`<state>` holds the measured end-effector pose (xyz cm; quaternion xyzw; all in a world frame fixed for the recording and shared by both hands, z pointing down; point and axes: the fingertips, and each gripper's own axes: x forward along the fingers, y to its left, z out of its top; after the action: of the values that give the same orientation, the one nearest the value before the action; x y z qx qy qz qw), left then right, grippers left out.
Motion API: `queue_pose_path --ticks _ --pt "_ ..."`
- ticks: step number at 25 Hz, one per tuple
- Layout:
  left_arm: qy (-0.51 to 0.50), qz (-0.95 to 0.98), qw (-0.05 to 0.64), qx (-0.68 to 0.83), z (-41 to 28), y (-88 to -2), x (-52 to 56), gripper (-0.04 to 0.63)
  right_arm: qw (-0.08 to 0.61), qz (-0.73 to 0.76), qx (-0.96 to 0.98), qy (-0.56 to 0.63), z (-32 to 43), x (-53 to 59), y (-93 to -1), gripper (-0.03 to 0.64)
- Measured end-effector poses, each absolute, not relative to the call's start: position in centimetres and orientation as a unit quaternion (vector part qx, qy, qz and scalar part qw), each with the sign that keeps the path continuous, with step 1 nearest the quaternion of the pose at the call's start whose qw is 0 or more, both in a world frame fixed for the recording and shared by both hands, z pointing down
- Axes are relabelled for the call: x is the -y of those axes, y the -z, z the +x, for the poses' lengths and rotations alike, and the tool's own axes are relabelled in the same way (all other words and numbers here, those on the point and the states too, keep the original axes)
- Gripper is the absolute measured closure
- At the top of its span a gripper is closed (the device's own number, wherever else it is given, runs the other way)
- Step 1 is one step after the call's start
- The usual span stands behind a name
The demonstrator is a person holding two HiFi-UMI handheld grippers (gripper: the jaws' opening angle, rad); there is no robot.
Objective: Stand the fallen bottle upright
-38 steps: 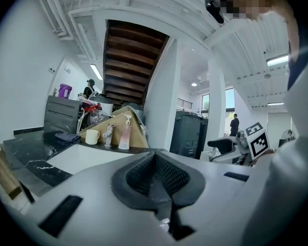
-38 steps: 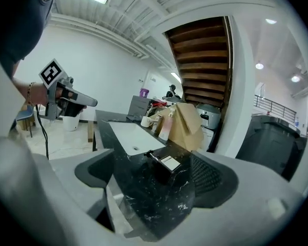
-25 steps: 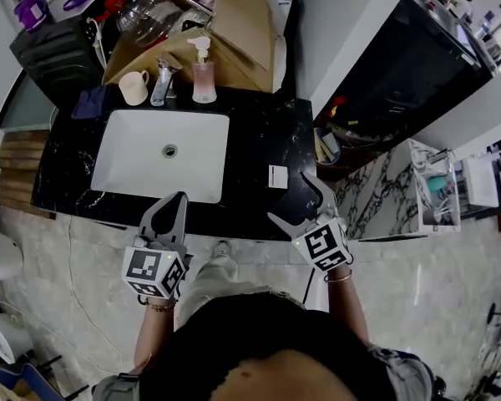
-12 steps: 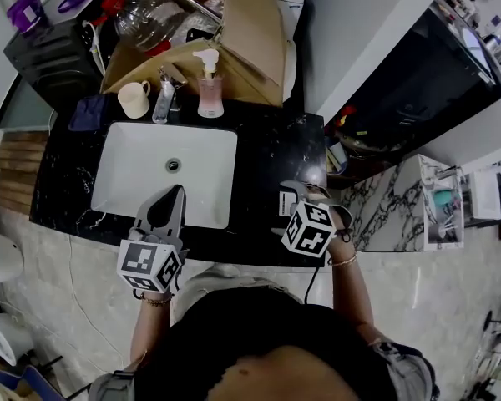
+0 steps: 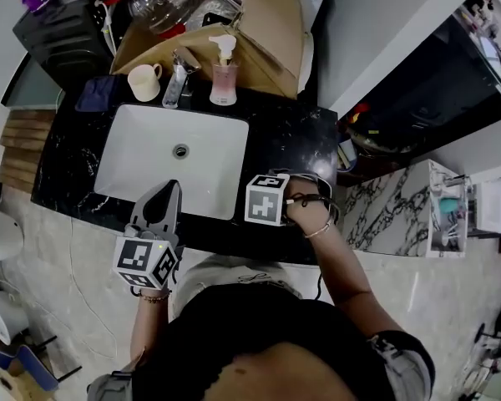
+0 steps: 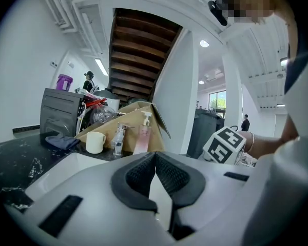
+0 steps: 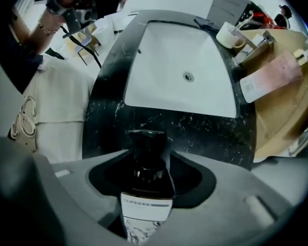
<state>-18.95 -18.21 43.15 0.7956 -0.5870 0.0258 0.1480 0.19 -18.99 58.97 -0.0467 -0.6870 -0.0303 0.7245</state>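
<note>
Okay, your right hand-held gripper is pointing straight down at the black marble tabletop, just right of the sink. Its jaws have just been closing, and the bottle is between them. It lies on its side on the marble, with its dark cap aimed at the basin and its white label back toward the gripper's body. The pads look to be meeting its sides now, a half-wide grip around the upper body rather than its middle.

That's the worry. Held that close to the neck, I'd expect the heavier base to swing as you lift, and the bottle could pivot in the pads or slide out. Smooth round sides won't help. If you tip it up too fast, it may land on the edge of its base and topple again. The sink rim is near enough for it to roll into the basin.

Your left hand-held gripper hovers over the sink's front edge, jaws together and empty, well clear of the bottle, so it gives no support if the bottle slips.
</note>
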Motion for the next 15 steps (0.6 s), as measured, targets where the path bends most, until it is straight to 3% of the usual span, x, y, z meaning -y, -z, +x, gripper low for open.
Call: queue_pose_path --ticks 6,15 --pt "-0.012 0.769 0.150 0.621 -20.0 -42.9 16.5 0.592 0.792 -0.083 0.604 0.031 1.7 18.9 -60.6 0.400" --pt "0.001 0.750 0.167 0.640 -19.4 -43.4 15.5 0.592 0.801 -0.108 0.587 0.050 2.0 18.7 -63.0 0.390"
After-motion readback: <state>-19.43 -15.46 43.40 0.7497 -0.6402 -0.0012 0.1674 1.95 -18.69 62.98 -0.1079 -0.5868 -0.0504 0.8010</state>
